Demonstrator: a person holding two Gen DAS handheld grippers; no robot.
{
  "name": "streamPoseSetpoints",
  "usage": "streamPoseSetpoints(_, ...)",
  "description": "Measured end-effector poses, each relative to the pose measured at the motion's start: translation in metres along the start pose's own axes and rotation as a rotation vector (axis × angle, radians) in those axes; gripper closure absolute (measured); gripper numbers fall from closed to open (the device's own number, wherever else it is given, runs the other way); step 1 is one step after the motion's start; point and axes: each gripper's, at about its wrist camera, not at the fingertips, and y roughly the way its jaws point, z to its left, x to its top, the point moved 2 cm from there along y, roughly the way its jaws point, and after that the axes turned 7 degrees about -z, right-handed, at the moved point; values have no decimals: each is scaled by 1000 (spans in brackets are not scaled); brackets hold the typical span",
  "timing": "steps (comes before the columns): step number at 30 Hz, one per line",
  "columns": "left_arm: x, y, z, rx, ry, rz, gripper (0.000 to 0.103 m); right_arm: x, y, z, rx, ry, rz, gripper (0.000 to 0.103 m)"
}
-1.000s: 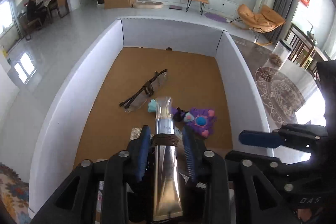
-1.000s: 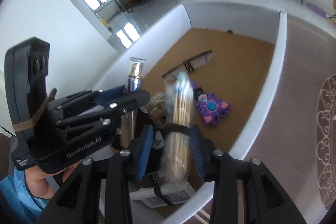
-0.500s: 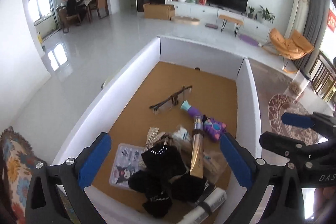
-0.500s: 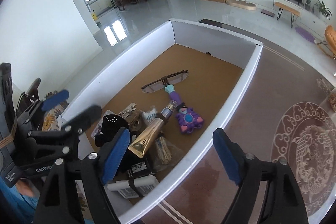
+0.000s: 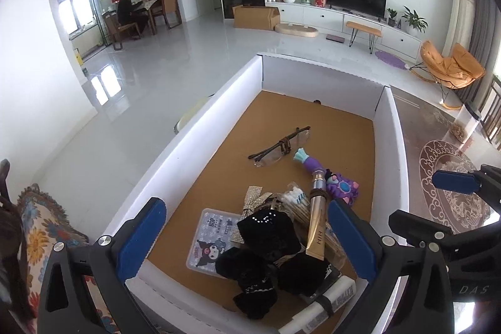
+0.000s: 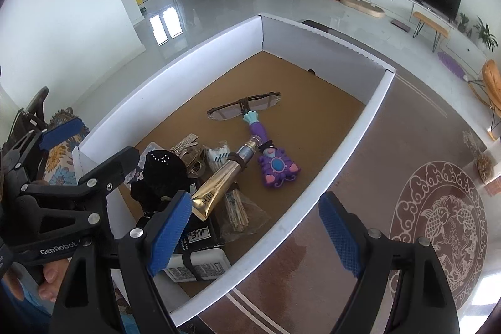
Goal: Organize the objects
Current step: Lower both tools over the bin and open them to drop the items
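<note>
Left gripper (image 5: pixel 245 238) stood spread wide over the near end of the white box (image 5: pixel 194 127), nothing between its blue pads (image 5: pixel 141 237). Its jaws had just been opening. Right gripper (image 6: pixel 255 232) also spread, empty, jaws just opened, hanging over the box's right wall.

Gold tube (image 5: pixel 316 224) lay on the heap at the near end, cap pointing toward 12 o'clock, resting across a bag of cotton swabs (image 5: pixel 294 199). Black velvet item (image 5: pixel 266 233) just at the tube's 9 o'clock, touching it. Cartoon card case (image 5: pixel 208 243) farther toward 9 o'clock, partly under the black piece. Purple toy (image 5: pixel 339 188) at the tube cap's 3 o'clock, close beside it. Glasses (image 5: pixel 281 146) lay apart at 12 o'clock, mid-floor. White packet (image 5: pixel 325 302) lay by the near wall at 6 o'clock.
</note>
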Motion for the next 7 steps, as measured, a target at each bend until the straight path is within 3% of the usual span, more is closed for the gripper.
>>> streamPoseSetpoints(7,-1,-8,3,36,-22,-38,0,-1,1,-2,5,8,-8,19)
